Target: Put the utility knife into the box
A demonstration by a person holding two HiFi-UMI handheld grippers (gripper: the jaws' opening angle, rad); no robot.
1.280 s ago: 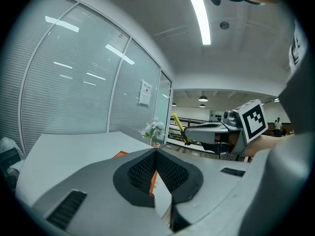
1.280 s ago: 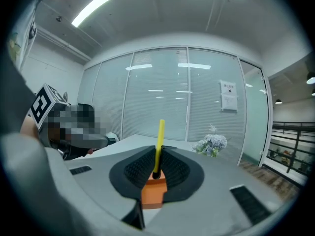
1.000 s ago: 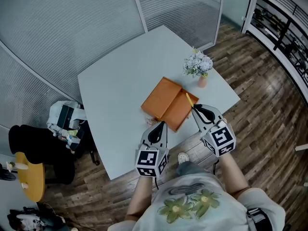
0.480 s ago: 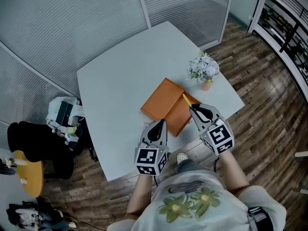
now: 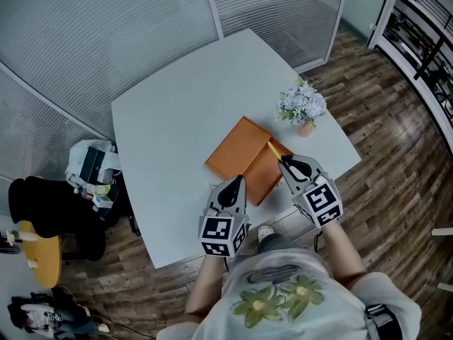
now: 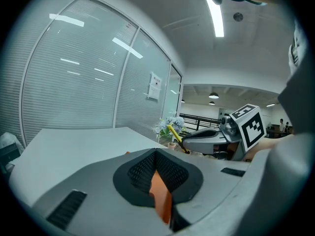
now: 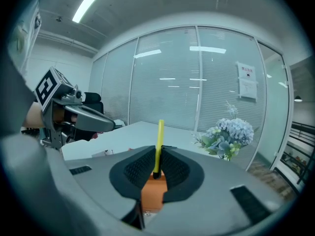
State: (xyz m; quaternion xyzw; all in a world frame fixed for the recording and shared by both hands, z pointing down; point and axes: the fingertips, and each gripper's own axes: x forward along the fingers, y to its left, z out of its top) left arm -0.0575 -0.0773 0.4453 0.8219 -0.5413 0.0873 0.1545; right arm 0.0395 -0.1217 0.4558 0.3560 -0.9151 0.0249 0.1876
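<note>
right gripper is pinching the yellow utility knife by its lower end, jaws clamping on it. the knife is sticking up and forward over the right part of the orange box, not inside it. i am seeing the box lying flat near the desk's near edge, with the flower pot standing just past it toward the right corner. left gripper is hovering at the box's near edge, jaws pressed together on nothing.
</note>
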